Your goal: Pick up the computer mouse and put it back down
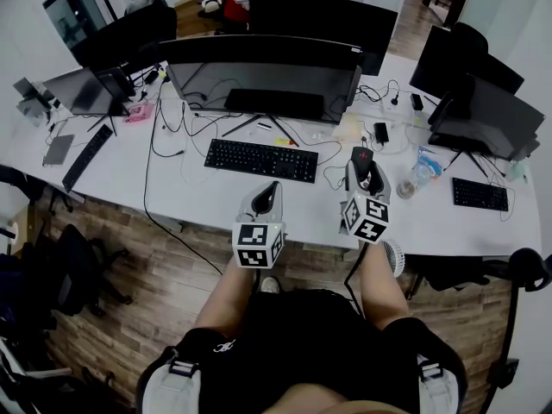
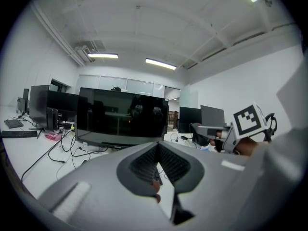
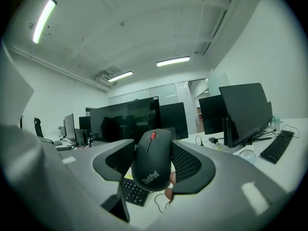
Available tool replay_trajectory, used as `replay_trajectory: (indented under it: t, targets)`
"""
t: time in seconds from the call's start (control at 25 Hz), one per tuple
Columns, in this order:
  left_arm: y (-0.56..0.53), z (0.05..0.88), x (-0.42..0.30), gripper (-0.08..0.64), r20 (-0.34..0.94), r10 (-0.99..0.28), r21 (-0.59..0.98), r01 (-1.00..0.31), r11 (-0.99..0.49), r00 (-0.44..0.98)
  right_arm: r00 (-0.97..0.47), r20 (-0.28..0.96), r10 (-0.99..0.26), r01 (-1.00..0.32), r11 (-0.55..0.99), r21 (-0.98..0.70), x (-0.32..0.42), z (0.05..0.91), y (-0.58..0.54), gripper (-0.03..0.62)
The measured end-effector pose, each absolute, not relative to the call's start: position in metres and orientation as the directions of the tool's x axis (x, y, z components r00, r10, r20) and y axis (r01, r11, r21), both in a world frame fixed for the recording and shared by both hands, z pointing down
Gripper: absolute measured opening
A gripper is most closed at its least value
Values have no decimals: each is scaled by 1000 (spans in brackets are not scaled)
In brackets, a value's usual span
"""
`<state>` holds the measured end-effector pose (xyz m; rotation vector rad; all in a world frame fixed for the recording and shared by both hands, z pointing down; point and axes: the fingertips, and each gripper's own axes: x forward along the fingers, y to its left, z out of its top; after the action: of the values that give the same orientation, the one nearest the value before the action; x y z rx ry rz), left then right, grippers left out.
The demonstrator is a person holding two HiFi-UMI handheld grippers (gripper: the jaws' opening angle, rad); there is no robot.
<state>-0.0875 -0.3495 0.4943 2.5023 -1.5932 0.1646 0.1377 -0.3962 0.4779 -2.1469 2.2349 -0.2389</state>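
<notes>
The black computer mouse [image 3: 153, 159] with a red scroll wheel sits nose-up between the pads of my right gripper [image 3: 153, 154], which is shut on it and holds it above the desk. In the head view the mouse [image 1: 362, 166] shows at the tip of the right gripper [image 1: 363, 172], right of the black keyboard [image 1: 262, 159]. My left gripper [image 1: 268, 195] hovers over the desk's front edge, below the keyboard. Its jaws meet with nothing between them [image 2: 157, 151]. The right gripper's marker cube [image 2: 250, 120] shows at the right in the left gripper view.
A wide dark monitor [image 1: 263, 76] stands behind the keyboard on the white desk [image 1: 172, 192], among loose cables. A clear bottle [image 1: 416, 174] and a second keyboard [image 1: 480, 194] lie to the right. More monitors line the back and sides.
</notes>
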Motion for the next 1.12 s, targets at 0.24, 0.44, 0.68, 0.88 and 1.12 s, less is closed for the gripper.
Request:
replay_trajectory:
  t: [0.24,0.44,0.68,0.88,1.12]
  targets:
    - [-350,494,-88,53,178,-890,84,-908,-411,419,-46,85,-995,-990,34,-135,137,479,-398,245]
    - [-350,495,-90,52,180,-893,80,-911,-404,412,-44,123,-991,-991,28,-132,137,498,-400,245]
    - [-348,495,-94,52,181,-899,69,-917,-393,399,-50,208,-977,-991,23,-129,134,540,-404,245]
    - [-346,494,-97,52,184,-903,58,-922,-383,387,-57,289,-956,-993,24,-116,132,586,-404,245]
    - [-342,495,-104,54,195,-910,42,-930,-365,366,-57,392,-918,-994,14,-112,131,642,-403,245]
